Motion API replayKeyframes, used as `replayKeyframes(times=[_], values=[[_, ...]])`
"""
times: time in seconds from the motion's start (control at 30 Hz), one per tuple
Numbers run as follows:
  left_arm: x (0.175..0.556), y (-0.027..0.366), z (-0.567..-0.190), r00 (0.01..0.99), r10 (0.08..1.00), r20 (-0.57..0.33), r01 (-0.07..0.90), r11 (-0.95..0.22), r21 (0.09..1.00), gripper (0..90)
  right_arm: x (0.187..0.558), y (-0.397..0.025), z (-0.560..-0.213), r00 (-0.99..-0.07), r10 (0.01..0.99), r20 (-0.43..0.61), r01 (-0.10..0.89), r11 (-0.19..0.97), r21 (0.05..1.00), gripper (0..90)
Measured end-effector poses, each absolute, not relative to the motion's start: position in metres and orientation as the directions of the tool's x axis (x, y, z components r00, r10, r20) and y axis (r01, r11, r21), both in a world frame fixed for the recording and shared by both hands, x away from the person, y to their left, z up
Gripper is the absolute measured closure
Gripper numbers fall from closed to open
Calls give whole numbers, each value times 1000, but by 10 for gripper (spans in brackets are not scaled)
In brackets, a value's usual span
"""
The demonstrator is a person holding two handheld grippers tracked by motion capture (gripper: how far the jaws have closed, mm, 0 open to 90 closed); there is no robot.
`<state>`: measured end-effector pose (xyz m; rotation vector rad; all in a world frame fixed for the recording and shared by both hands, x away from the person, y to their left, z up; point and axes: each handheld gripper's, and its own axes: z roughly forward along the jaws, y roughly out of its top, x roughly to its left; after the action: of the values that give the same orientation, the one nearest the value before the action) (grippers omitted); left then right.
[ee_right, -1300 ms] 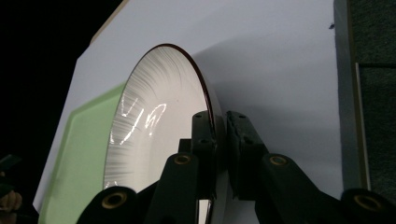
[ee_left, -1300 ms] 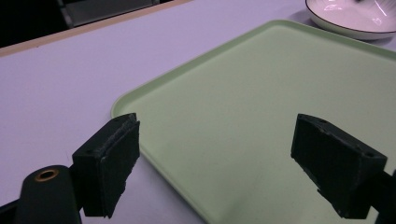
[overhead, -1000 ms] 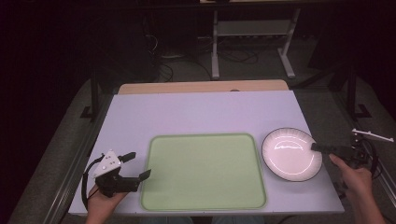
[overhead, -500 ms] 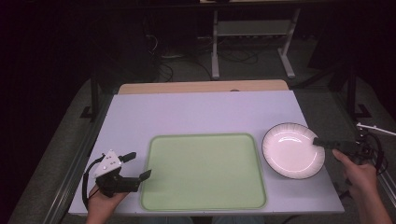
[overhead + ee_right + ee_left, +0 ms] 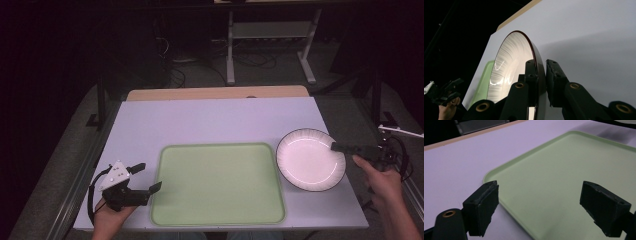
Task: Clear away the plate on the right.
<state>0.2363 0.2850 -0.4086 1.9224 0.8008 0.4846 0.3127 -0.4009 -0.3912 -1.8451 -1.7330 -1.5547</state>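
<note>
Plate: we see the white plate (image 5: pixel 310 160) with a dark rim on the table's right side, just beside the green tray's right edge, apparently not touching it.
Right gripper: our right gripper (image 5: pixel 338 147) has its fingers (image 5: pixel 532 75) closed on the plate's right rim, one on the upper face, one beneath.
Right hand: the right hand (image 5: pixel 382 177) comes in from the lower right, forearm angled inward, gripper pointing left across the table edge.
Tray: the green tray (image 5: pixel 218 182) lies at the table's near centre.
Left gripper: our left gripper (image 5: pixel 145 177) sits at the tray's left corner, fingers (image 5: pixel 482 206) spread apart, holding nothing.
Left hand: the left hand (image 5: pixel 111 214) grips it low, near the table (image 5: pixel 220 120) edge.
</note>
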Motion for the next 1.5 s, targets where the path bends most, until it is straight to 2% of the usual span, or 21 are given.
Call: replayKeyframes(times=[1.27,1.5], values=[[236,286,-408,701,713,0,320,-315,893,151,339,-317,-348,-387,579,718,809,-160,565,782],[236,287,-408,701,713,0,321,-316,893,151,349,-286,-338,-436,556,707,806,-109,582,782]])
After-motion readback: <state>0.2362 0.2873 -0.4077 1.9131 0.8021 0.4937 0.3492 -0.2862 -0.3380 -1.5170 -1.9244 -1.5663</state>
